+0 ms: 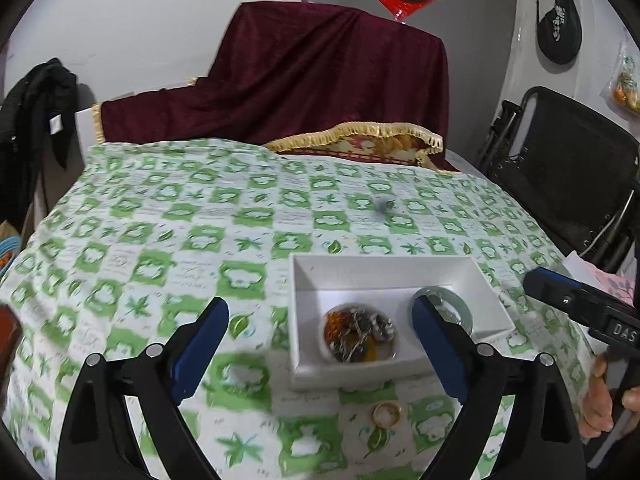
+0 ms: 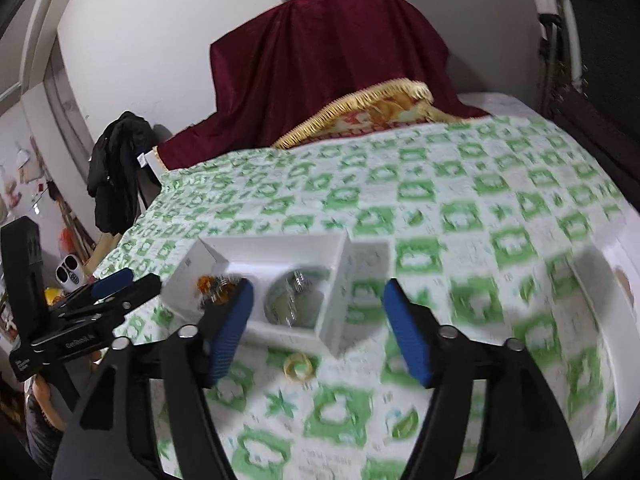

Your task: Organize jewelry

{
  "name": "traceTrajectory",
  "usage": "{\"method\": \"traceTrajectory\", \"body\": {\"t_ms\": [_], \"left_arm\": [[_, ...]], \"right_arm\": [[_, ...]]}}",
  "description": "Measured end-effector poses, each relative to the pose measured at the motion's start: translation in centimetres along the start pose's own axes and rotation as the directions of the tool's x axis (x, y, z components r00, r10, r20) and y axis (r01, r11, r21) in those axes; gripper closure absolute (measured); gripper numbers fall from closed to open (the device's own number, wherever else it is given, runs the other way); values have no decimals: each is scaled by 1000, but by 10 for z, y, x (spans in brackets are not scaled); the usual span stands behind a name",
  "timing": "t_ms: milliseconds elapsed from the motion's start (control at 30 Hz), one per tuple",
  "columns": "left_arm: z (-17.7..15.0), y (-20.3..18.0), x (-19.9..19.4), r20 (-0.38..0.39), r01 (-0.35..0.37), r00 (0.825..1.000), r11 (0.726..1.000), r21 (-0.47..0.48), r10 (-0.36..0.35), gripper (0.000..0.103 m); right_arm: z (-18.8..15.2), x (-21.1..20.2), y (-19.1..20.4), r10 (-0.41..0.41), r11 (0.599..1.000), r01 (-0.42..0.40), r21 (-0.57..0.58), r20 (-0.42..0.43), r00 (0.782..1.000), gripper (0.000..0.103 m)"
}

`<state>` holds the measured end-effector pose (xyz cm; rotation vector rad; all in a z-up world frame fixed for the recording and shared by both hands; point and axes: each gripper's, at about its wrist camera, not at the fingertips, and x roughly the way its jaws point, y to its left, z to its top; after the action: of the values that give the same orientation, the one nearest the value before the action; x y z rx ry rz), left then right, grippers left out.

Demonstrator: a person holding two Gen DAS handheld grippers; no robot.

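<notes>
The tabletop [image 1: 160,216], covered in a green-and-white leaf-print cloth, carries almost nothing outside one container, which suggests the sorting is close to finished. That container, a shallow white box [image 1: 304,280], sits toward the near edge and already holds most of the jewelry. On its right side lies a pale green jade bangle [image 1: 440,292], partly hidden in the left wrist view by a blue finger pad; in the right wrist view the same bangle [image 2: 280,304] rests flat on the box floor with something small and metallic inside its ring, too blurred to name. On the box's left side a second bangle rings a tangled heap of chains and amber-coloured beads [image 1: 360,332]. One piece is left out: a gold ring [image 1: 386,414] lying on the cloth just in front of the box's near wall, apart from it. The left hand-held gripper [image 1: 320,344] has its fingers spread wide and empty, framing the box. The right hand-held gripper [image 2: 318,328] is likewise spread apart and carries nothing, with the gold ring [image 2: 298,366] lying between and below its pads. Judging by this, the ring's transfer into the box is the remaining step.
</notes>
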<state>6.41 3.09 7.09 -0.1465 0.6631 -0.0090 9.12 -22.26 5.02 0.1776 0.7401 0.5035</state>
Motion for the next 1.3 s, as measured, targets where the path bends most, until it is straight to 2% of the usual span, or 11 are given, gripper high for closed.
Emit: {"method": "traceTrajectory", "body": {"t_ms": [167,267,333,433,500,600,733,933,1300], "left_arm": [[-25,-5,-17,-3,-33,999,999,5,33,4],[-44,-12,-24,-36,-54,998,998,34,55,3],[-55,-17,-23,-62,-71,995,995,67,75,4],[-74,-34,-20,-107,-117,985,979,169,136,4],[-85,-45,-17,-155,-113,976,965,238,152,3],[-91,-49,-19,-155,-110,975,957,268,156,3],[-93,-43,-10,-208,-100,966,963,252,155,3],[-91,-30,-4,-260,-53,961,984,169,96,3],[-91,-28,-4,-263,-49,960,985,164,91,3]], "right_arm": [[-31,-1,-6,-26,999,28,30,-65,998,18],[-42,2,-2,-44,999,45,6,-94,995,14],[-49,3,3,-64,998,61,-29,-111,992,13],[-57,6,13,-79,994,68,-82,-134,988,5],[-59,9,15,-83,993,69,-92,-158,984,5],[-61,15,16,-91,992,72,-100,-190,978,4],[-63,19,22,-140,983,111,-146,-203,969,4],[-67,25,32,-219,958,168,-230,-218,951,4],[-67,25,32,-227,955,174,-239,-220,949,4]]}}
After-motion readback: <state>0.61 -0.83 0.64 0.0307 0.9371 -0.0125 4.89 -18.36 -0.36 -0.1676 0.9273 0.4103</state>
